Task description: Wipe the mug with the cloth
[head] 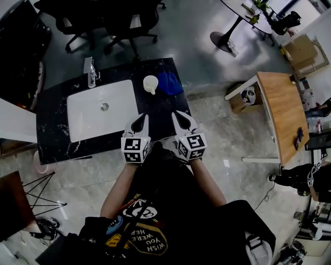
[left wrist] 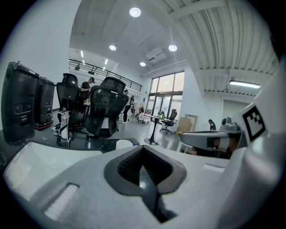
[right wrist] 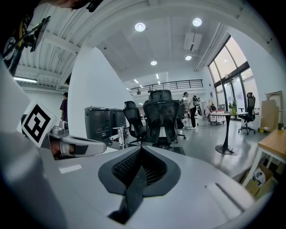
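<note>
A dark, white-veined stone counter (head: 51,111) carries a white rectangular sink basin (head: 83,111) with a chrome tap (head: 90,72) at its far left corner. The white ceramic mug (head: 150,84) stands upright on the counter past the basin's far right corner, and the crumpled blue cloth (head: 169,83) lies just beside it on the right (so close that I cannot tell whether they touch). The left gripper (head: 140,121) hangs over the near right corner of the basin. Its dark jaws are pressed together with nothing between them, which the left gripper view shows plainly, the rim of the mug peeking just over its body. The right gripper (head: 181,121) is level with it over the bare counter right of the basin, its jaws likewise closed flat on each other and empty. Both grippers point away from the person toward the far edge of the counter, side by side but apart, and both are clear of the mug and the cloth, which lie farther out between their two lines. Each carries its marker cube at the rear, held on bare forearms in front of the person's black printed shirt (head: 155,207). Beyond the counter stand black mesh office chairs (head: 103,15) on a grey glossy floor, and to the right is a wooden-topped table (head: 282,108) on white legs.
</note>
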Tool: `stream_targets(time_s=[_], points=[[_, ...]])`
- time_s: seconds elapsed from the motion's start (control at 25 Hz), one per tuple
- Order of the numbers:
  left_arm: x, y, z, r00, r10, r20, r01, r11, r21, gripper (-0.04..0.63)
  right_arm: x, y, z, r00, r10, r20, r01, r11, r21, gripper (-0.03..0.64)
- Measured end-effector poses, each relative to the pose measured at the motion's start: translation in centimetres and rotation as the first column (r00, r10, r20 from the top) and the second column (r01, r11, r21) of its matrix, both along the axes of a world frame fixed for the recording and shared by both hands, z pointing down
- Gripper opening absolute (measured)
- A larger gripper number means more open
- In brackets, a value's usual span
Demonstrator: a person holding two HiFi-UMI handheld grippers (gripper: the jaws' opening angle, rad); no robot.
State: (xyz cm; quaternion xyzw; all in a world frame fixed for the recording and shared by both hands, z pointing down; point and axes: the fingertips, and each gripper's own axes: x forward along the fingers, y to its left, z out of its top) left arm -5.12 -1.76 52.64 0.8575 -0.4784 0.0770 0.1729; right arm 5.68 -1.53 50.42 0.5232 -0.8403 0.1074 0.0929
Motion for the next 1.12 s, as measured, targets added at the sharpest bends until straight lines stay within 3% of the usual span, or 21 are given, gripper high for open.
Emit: stream_targets(time_s=[0.36,0.52,0.68,0.96,1.12], points=[[1.5,-4.0,1.7,0.999,0.016,0.047,-0.015,0.999,-0.033,0.005,1.6,-4.0,1.9,0.998,-0.068,0.006,0.068,0.996,-0.050,0.000],[1.9,-5.9,1.5,1.000,-0.021,0.012,0.021,0.999,-0.025,0.003,1.5,-5.6,2.7,0.993,-0.116,0.014,0.117,0.991,-0.058,0.000],[2.4,-7.2,2.6,0.997,-0.019,0.080,0.022,0.999,-0.033,0.003,1.9,-7.2,3.7,0.989,-0.146,0.019,0.147,0.987,-0.064,0.000],[0.6,-10.6,3.0,0.991,-0.074,0.112,0.078,0.996,-0.035,0.005,2.6,-9.3,5.6,0.985,-0.172,0.019,0.173,0.980,-0.099,0.000],[0.1,-11.8,5.0,0.991,-0.089,0.099,0.097,0.992,-0.079,0.005,2.3,-11.1,7.5,0.982,-0.187,0.019,0.188,0.975,-0.122,0.001]])
